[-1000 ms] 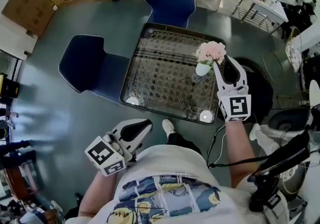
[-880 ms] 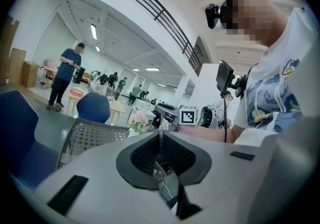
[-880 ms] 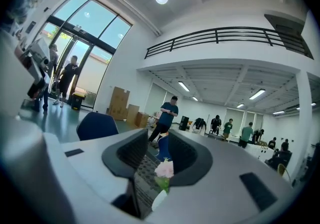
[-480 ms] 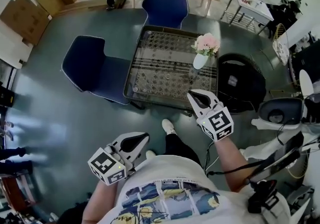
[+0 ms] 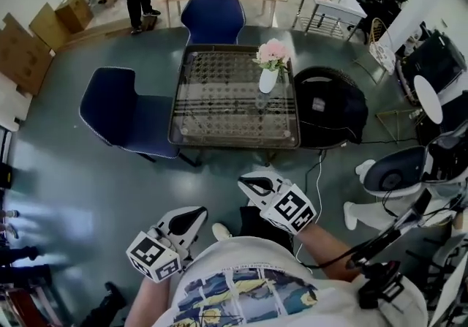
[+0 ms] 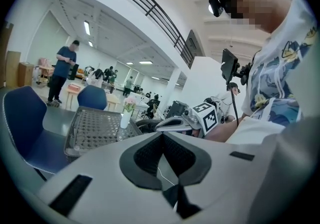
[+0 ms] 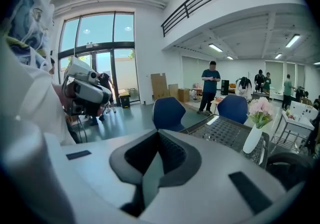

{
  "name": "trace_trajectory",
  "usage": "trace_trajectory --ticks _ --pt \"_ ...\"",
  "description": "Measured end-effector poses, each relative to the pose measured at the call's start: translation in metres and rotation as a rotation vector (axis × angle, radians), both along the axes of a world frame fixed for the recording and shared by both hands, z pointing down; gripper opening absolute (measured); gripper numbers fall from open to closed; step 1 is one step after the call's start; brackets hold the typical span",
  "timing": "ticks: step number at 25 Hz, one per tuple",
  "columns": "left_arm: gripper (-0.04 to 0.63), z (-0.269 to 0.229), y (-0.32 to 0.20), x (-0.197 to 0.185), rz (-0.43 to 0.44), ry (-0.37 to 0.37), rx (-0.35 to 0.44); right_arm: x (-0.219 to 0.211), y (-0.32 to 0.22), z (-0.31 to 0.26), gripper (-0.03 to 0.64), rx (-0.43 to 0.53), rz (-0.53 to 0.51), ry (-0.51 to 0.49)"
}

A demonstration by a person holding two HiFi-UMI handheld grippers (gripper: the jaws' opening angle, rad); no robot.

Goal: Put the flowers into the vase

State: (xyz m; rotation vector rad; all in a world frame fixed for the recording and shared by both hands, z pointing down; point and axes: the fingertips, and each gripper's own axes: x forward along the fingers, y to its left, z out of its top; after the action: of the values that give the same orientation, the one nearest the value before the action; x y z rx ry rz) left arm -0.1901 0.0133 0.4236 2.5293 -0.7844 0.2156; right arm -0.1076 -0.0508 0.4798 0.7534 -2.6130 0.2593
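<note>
Our right gripper (image 5: 250,185) and left gripper (image 5: 193,217), fingers pressed together empty, sit well below the upright flowers (image 5: 273,51) in the vase (image 5: 268,81), right nearer.

Pink flowers (image 5: 273,51) upright in white vase (image 5: 268,80), on mesh table (image 5: 219,106) right edge.
</note>
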Motion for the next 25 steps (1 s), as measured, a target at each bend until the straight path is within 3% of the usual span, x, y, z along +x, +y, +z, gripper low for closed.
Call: trace_trajectory --ticks 4,16,25 --pt "0.009 -0.003 0.010 0.008 0.016 0.013 0.011 -0.007 0.019 -0.009 0.009 0.017 -0.040 0.006" --pt "0.009 -0.008 0.022 0.045 0.158 -0.029 0.066 0.001 0.048 -0.028 0.009 0.038 -0.011 -0.007" --pt "0.009 -0.007 0.028 0.043 0.151 -0.032 0.063 -0.010 0.052 -0.028 0.009 0.038 -0.051 -0.011"
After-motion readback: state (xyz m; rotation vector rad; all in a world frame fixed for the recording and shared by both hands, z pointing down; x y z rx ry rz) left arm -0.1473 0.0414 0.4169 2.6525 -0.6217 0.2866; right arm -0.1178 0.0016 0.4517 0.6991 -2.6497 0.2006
